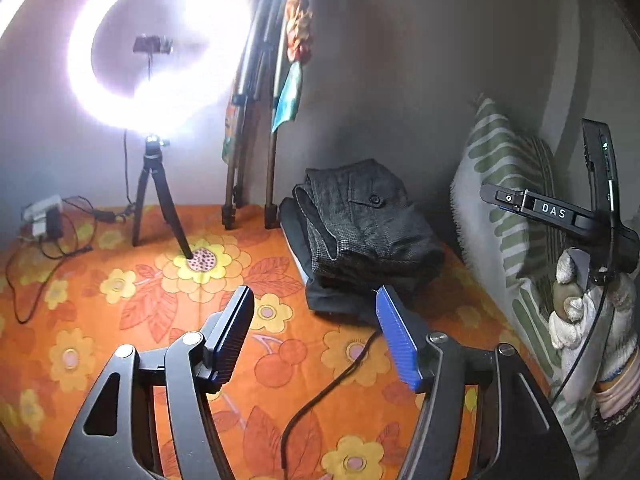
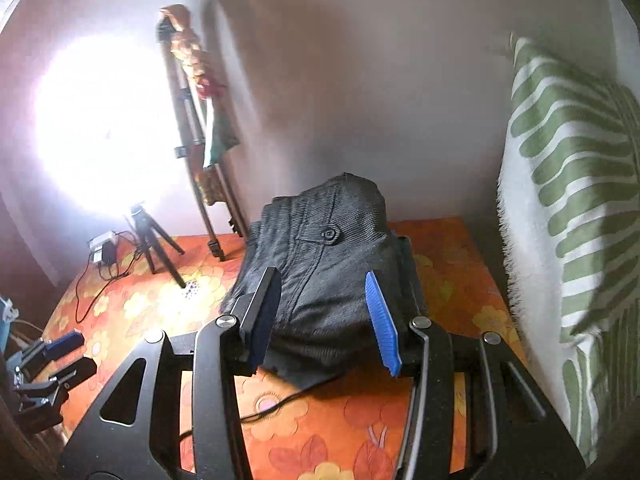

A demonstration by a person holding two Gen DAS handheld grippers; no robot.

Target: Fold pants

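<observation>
— Where do the tongs stand?
— The left gripper (image 1: 314, 300) hangs over the flowered orange bedspread (image 1: 120, 300), jaws apart, nothing between them. A black cable (image 1: 320, 396) runs across the cloth under it. The right gripper (image 2: 320, 296) is also spread apart and grips nothing.
— And the pants?
— The folded grey pants (image 2: 324, 264) lie just beyond the right gripper's fingertips, button pocket upward, on top of a darker folded garment (image 1: 332, 300), toward the bedspread's far right corner.
— Any containers?
— None that I can make out. A striped pillow (image 2: 568, 184) leans along the right edge; a ring light (image 1: 156, 52) on a tripod stands at the far left.
</observation>
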